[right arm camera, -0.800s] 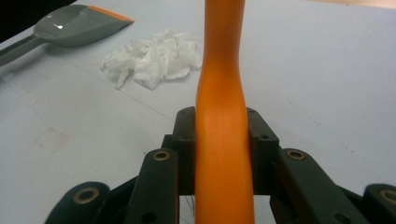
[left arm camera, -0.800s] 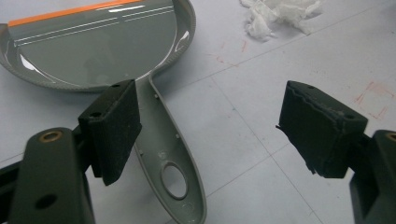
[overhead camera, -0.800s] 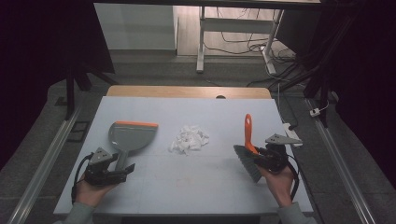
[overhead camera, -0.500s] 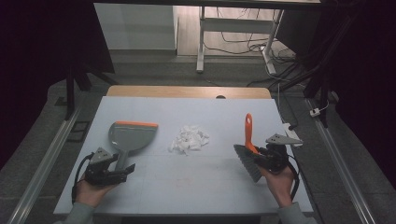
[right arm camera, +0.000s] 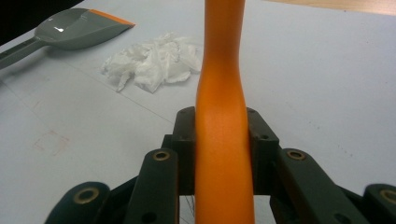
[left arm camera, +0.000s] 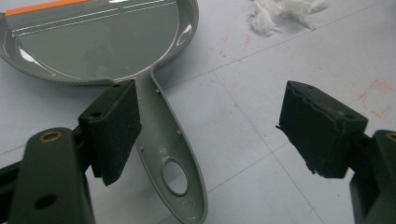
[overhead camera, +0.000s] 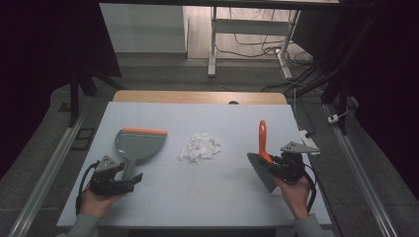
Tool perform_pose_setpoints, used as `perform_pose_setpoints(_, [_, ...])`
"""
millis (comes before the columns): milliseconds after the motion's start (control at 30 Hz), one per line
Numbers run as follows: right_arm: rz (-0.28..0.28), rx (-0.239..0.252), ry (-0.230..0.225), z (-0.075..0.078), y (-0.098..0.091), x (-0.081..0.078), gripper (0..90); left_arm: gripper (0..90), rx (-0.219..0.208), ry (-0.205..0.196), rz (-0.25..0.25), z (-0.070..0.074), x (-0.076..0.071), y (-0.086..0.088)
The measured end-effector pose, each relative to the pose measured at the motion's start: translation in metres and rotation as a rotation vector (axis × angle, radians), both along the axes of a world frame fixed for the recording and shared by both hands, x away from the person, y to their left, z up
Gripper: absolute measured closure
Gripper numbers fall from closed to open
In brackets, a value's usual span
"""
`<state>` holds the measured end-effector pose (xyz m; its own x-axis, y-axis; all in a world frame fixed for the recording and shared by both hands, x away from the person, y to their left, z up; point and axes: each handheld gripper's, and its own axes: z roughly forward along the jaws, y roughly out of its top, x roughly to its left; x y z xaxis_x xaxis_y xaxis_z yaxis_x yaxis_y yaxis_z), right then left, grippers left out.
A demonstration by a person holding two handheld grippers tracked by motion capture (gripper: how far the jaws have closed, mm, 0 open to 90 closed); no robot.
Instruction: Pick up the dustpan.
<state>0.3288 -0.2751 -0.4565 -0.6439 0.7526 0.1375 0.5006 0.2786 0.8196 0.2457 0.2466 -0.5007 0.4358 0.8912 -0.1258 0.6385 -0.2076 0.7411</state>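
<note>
A grey dustpan [overhead camera: 140, 143] with an orange lip lies flat at the table's left, handle toward me. My left gripper [overhead camera: 129, 178] stands open astride that handle [left arm camera: 168, 140]; one pad [left arm camera: 112, 126] is close beside it and the other is well apart. At the right, my right gripper [overhead camera: 276, 165] is shut on the orange handle [right arm camera: 220, 93] of a brush [overhead camera: 263, 140], which stands up with its dark bristles [overhead camera: 262, 175] low over the table. A heap of white paper scraps [overhead camera: 200, 146] lies between the two, also seen past the pads [left arm camera: 285, 11] and left of the brush handle [right arm camera: 152, 60].
The pale table [overhead camera: 207, 202] ends in a wooden strip [overhead camera: 197, 97] at the far side. A small white part [overhead camera: 309, 140] sits at its right edge. Rails run along both sides on the floor. Faint red marks [left arm camera: 378, 95] dot the tabletop.
</note>
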Motion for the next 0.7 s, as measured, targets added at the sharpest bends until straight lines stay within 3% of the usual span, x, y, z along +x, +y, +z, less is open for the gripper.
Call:
perform_pose_setpoints(200, [0.001, 0.003, 0.001, 0.000, 0.001, 0.000, 70.5, 21.7, 0.011, 0.012, 0.025, 0.007, 0.006, 0.001])
perform_pose_setpoints(367, [-0.001, 0.013, -0.002, 0.001, 0.000, 0.000, 70.4, 21.7, 0.064, 0.049, 0.047, 0.016, 0.016, 0.002])
perform_pose_setpoints(400, [0.000, 0.015, -0.004, 0.002, 0.000, 0.001, 70.4, 21.7, 0.095, 0.076, 0.060, 0.018, 0.022, 0.002])
perform_pose_setpoints(433, [-0.001, 0.016, -0.005, 0.002, 0.000, 0.001, 70.4, 21.7, 0.095, 0.076, 0.060, 0.018, 0.022, 0.002])
perform_pose_setpoints(500, [-0.001, 0.017, -0.003, 0.002, 0.000, 0.001, 70.4, 21.5, 0.131, 0.113, 0.073, 0.019, 0.029, 0.002])
perform_pose_setpoints(533, [0.000, 0.021, -0.003, 0.001, 0.001, 0.001, 70.4, 21.2, 0.162, 0.157, 0.087, 0.018, 0.036, 0.002])
perform_pose_setpoints(567, [0.000, 0.017, -0.001, 0.001, 0.001, 0.001, 70.4, 21.1, 0.162, 0.157, 0.087, 0.018, 0.036, 0.002])
perform_pose_setpoints(600, [0.001, 0.015, -0.002, 0.000, 0.002, 0.001, 70.4, 21.0, 0.182, 0.189, 0.100, 0.015, 0.042, 0.000])
perform_pose_setpoints(700, [0.000, 0.003, -0.004, 0.001, 0.002, 0.000, 70.4, 20.4, 0.191, 0.221, 0.114, 0.009, 0.046, -0.001])
